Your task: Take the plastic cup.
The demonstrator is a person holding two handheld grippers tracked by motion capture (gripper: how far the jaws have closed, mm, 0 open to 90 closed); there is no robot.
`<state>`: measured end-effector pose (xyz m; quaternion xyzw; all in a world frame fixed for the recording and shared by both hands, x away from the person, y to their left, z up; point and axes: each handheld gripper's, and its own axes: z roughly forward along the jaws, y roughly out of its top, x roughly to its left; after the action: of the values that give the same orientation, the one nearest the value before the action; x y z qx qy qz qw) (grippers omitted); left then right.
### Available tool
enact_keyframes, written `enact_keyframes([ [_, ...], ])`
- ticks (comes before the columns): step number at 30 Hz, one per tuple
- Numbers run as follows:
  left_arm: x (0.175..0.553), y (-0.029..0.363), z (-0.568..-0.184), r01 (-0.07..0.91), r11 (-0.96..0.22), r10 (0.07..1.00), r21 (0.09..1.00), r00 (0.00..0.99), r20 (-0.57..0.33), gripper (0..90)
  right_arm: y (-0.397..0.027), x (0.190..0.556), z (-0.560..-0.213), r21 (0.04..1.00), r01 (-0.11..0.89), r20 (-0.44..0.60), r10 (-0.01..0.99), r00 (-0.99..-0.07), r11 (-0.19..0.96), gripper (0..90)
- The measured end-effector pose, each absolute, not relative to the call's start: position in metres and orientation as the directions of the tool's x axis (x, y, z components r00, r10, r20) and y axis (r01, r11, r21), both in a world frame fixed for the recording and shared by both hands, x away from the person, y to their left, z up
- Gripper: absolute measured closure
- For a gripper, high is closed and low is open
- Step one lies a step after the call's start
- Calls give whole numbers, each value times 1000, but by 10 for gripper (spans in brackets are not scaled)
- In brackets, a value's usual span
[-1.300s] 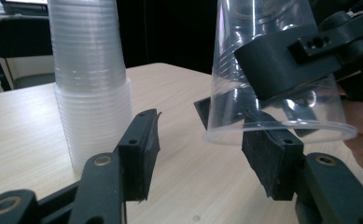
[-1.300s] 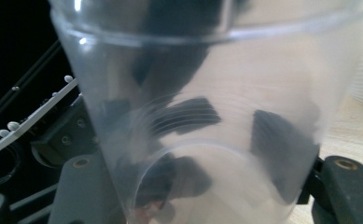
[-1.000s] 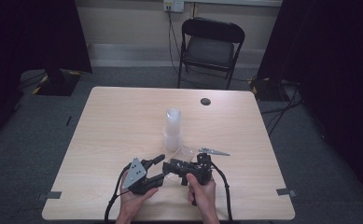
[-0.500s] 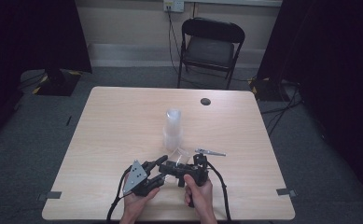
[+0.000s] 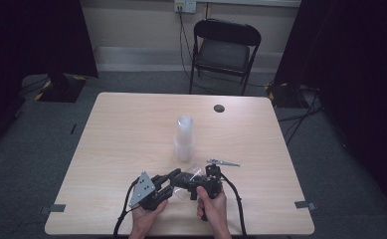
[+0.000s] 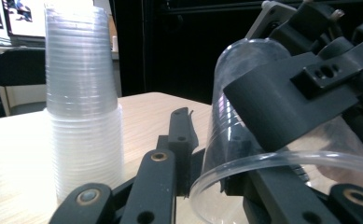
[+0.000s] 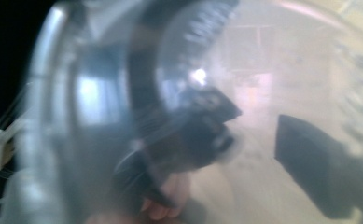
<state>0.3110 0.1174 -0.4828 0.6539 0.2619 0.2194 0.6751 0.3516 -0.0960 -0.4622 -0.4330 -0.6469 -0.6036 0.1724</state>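
A tall stack of clear plastic cups (image 5: 183, 139) (image 6: 83, 107) stands upright mid-table. Just in front of it, a single clear cup (image 5: 195, 173) (image 6: 244, 140) (image 7: 100, 93) lies on its side between my two grippers. My left gripper (image 5: 173, 178) (image 6: 216, 168) has just been closing and now pinches the cup's wall at the rim, one jaw outside and one inside. My right gripper (image 5: 187, 182) (image 7: 249, 149) has just been opening. Its jaws stand wide with the cup still between them, and one finger (image 6: 282, 102) lies over the cup's side.
A small metal clip-like tool (image 5: 223, 162) lies on the table (image 5: 121, 129) just right of the cup. A dark round spot (image 5: 219, 108) marks the far side. A black folding chair (image 5: 226, 50) stands beyond the table. Both hands are near the front edge.
The left jaws have drawn together on the cup's rim. Both hands have stayed where they were.
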Motion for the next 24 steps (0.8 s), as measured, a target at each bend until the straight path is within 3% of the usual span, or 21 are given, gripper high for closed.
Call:
enact_keyframes([
  [24,311,119,-485,127,47,592,991,796,-130,860,-109,353,-455,720,683,654,448,-610,-121,102],
])
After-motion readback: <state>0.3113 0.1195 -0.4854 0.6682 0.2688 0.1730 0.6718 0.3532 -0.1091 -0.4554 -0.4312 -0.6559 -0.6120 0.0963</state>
